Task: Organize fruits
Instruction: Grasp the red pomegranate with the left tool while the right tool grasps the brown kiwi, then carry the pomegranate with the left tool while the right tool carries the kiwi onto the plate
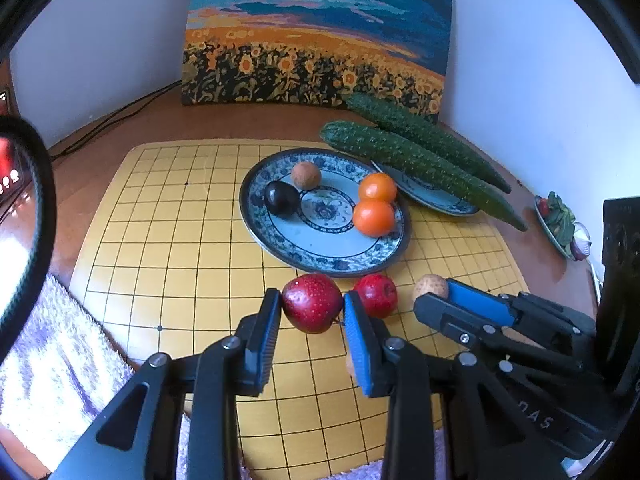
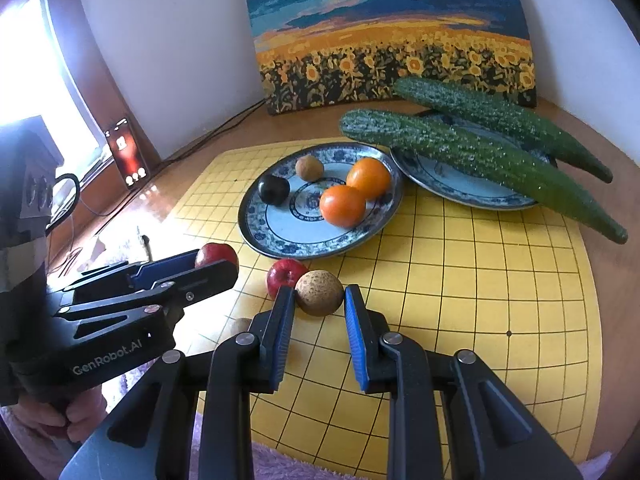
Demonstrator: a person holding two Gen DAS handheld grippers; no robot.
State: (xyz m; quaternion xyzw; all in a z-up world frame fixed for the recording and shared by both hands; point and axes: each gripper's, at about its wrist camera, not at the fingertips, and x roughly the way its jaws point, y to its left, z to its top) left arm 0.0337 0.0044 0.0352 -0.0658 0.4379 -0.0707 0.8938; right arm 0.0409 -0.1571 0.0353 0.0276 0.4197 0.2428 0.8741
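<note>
My left gripper point(image 1: 312, 306) is shut on a red apple point(image 1: 311, 302) just in front of the blue-patterned plate point(image 1: 316, 258); the apple also shows in the right wrist view point(image 2: 216, 255). My right gripper point(image 2: 319, 300) is shut on a brown round fruit point(image 2: 319, 292), seen too in the left wrist view point(image 1: 430, 286). A second red apple point(image 1: 376, 294) lies between them on the yellow grid mat point(image 1: 180, 240). The plate point(image 2: 280, 236) holds two oranges point(image 2: 343, 205), a dark plum point(image 2: 274, 189) and a small brown fruit point(image 2: 309, 168).
Two cucumbers point(image 2: 480, 156) lie across a second patterned plate point(image 2: 452, 186) at the back right. A sunflower painting point(image 1: 316, 36) leans on the wall. A small dish of vegetables point(image 1: 560, 220) is at the right. A phone point(image 2: 127, 152) stands at the left. A fluffy cloth point(image 1: 52, 360) lies at the near left.
</note>
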